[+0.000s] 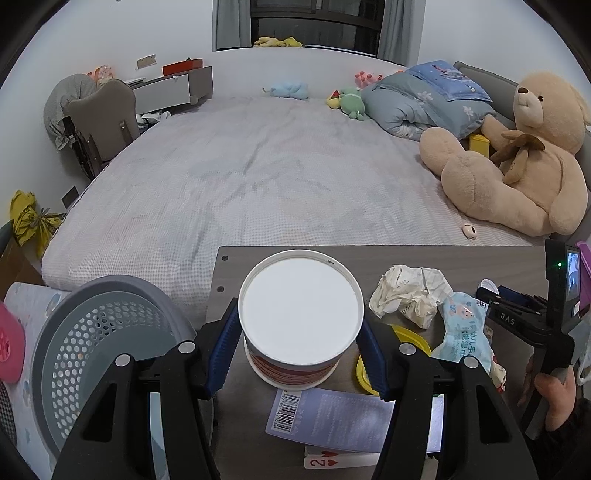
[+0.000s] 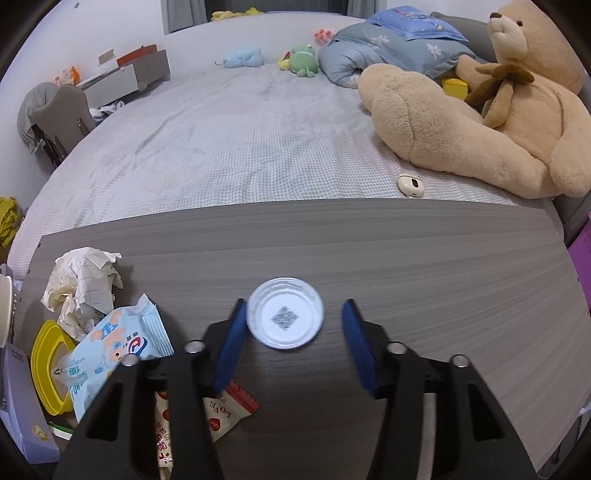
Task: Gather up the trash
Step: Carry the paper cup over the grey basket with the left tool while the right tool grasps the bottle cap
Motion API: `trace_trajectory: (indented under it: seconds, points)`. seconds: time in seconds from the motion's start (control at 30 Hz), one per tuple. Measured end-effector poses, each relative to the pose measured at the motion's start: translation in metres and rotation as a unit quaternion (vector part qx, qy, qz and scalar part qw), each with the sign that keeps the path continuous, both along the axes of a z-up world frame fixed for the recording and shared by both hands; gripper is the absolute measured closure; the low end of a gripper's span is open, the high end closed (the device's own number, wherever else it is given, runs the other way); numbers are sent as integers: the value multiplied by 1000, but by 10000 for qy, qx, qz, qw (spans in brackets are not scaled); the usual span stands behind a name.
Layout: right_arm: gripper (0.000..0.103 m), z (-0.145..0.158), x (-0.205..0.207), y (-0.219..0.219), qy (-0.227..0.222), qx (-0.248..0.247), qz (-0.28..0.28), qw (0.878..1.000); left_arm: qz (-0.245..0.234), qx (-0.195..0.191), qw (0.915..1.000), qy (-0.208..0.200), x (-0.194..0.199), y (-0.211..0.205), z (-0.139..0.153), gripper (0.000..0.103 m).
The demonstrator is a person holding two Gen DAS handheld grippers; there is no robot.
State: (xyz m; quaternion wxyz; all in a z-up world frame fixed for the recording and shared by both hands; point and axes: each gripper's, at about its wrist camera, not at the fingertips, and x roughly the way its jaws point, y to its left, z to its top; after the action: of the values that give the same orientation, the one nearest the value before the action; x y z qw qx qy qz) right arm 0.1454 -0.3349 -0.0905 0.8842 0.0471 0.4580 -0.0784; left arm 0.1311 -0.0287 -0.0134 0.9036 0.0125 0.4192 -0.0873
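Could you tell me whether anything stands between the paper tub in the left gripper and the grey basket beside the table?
Nothing visible does. The paper tub sits clamped in the left gripper at the table's left end, and the grey basket stands open directly to its left, with only the table edge between them.

Grey bed (image 1: 258, 166), white wall (image 1: 110, 37), curtained window (image 1: 314, 22)

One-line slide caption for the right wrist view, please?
Right tool straddles a small white cap on the grey table, pads not yet pressing it.
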Motion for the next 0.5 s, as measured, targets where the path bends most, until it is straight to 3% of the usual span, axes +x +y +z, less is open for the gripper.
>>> trace_trajectory:
  seconds: [0.3, 0.5]
  points:
    - [64, 30, -25, 1, -296, 279, -26, 9992, 135, -40, 9999, -53, -8, 23, 5, 45]
    - [64, 72, -51, 52, -633, 565, 516, 9951, 483, 32, 9987, -134, -19, 66, 11, 45]
